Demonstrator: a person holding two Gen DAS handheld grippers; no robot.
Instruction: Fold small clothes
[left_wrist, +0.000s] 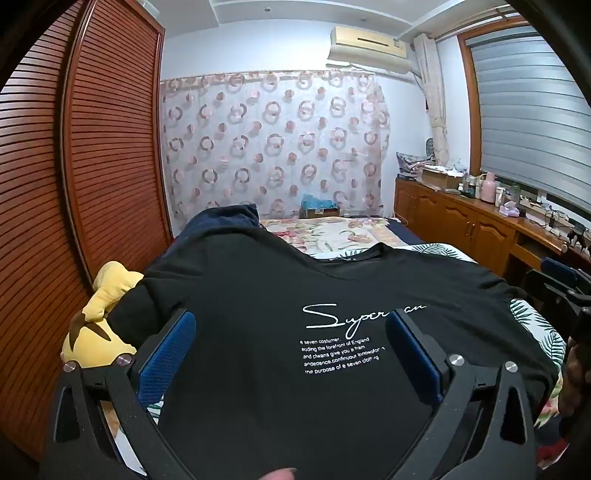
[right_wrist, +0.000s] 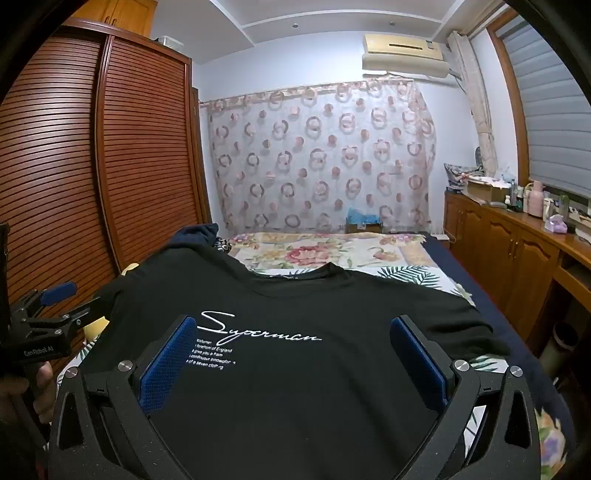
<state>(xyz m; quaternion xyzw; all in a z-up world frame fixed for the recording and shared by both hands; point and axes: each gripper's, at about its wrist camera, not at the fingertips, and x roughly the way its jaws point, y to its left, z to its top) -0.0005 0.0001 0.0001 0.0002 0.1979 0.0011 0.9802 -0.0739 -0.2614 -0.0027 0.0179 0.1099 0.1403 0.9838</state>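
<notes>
A black T-shirt (left_wrist: 288, 295) with white "Superman" script lies spread face up on the bed, collar away from me; it also shows in the right wrist view (right_wrist: 314, 302). My left gripper (left_wrist: 291, 325) is open, its blue pads wide apart above the shirt's lower left part. My right gripper (right_wrist: 295, 332) is open above the shirt's lower right part. The right gripper shows at the right edge of the left wrist view (left_wrist: 561, 280). The left gripper shows at the left edge of the right wrist view (right_wrist: 55, 299). Neither holds cloth.
The bed (right_wrist: 332, 251) has a floral cover. A yellow plush toy (left_wrist: 99, 325) and dark blue cloth (left_wrist: 225, 218) lie at its left. A louvred wooden wardrobe (left_wrist: 92, 166) stands left. A wooden cabinet (left_wrist: 472, 221) with bottles runs along the right wall.
</notes>
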